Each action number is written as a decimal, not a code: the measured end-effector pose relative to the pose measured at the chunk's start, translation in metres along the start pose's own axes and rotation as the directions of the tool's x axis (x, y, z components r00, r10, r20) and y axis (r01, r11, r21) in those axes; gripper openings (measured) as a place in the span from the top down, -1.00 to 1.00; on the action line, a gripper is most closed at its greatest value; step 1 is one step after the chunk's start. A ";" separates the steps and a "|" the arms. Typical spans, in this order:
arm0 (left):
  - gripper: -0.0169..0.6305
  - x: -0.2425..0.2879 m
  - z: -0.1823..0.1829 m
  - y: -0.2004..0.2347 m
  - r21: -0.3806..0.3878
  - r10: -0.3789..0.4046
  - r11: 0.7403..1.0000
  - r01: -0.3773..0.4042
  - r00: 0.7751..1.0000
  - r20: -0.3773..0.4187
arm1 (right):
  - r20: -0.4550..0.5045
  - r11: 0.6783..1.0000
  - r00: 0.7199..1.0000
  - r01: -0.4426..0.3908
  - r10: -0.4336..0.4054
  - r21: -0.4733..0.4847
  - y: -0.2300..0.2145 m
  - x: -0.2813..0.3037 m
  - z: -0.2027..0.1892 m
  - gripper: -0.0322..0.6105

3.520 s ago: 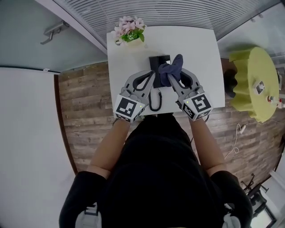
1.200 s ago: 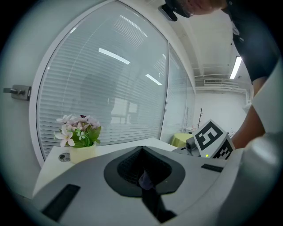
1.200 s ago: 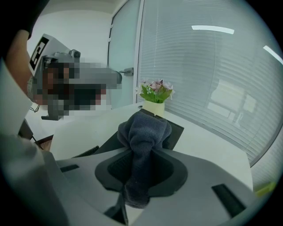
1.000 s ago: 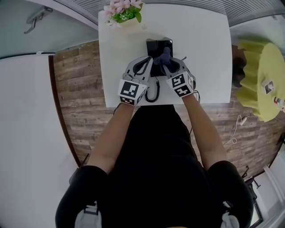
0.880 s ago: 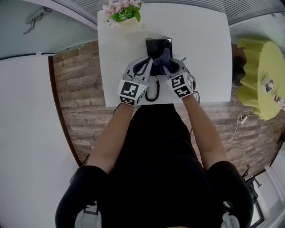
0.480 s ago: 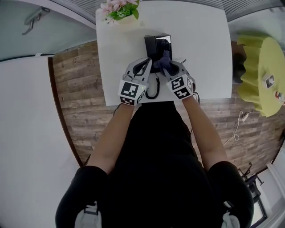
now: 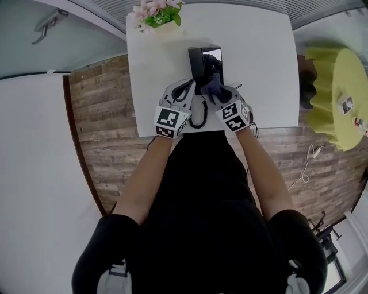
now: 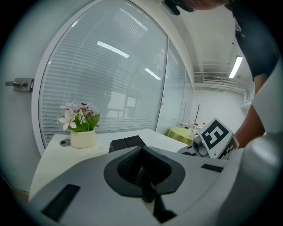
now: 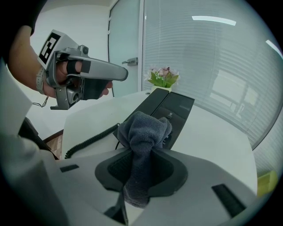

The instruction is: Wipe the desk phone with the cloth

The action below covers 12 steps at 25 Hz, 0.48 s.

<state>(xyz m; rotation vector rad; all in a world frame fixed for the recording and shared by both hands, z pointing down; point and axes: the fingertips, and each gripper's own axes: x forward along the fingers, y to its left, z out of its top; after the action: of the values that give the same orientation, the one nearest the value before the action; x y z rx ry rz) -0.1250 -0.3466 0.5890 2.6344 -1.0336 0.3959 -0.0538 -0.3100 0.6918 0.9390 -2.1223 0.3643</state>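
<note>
Cloth (image 9: 142, 130), grey terry and bunched, is pinched in the closed right gripper (image 9: 143, 154) over the near end of the black desk phone (image 9: 174, 110), mid white table (image 7: 259, 69). The phone's small logo is unreadable. Its coiled cord (image 9: 88, 141) lies to the left. The left gripper (image 8: 142, 150) hovers beside, jaws together and empty. Beyond stand potted flowers (image 8: 82, 130).

Phone (image 7: 205, 62) on table (image 7: 259, 69), cloth (image 7: 214, 86) at near end, flowerpot (image 7: 156, 17) behind-left
</note>
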 end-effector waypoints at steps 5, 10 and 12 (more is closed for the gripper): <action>0.92 -0.004 0.006 0.003 0.002 0.007 1.000 -0.007 1.000 0.005 | -0.021 1.000 1.000 -0.021 0.021 0.002 0.006 -0.007 -0.001 0.58; 0.92 -0.007 0.022 0.016 0.011 0.029 1.000 -0.029 0.999 0.029 | 0.061 1.000 0.998 -0.003 0.004 -0.012 -0.003 -0.022 0.045 0.58; 0.92 -0.008 0.029 0.022 0.013 0.041 0.999 -0.042 0.998 0.037 | 0.099 1.000 0.995 0.008 -0.005 -0.027 -0.010 -0.026 0.069 0.58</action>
<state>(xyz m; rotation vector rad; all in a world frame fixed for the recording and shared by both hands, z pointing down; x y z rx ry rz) -0.1417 -0.3676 0.5632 2.6451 -1.1026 0.3667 -0.0728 -0.3396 0.6261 0.9659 -2.2077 0.2898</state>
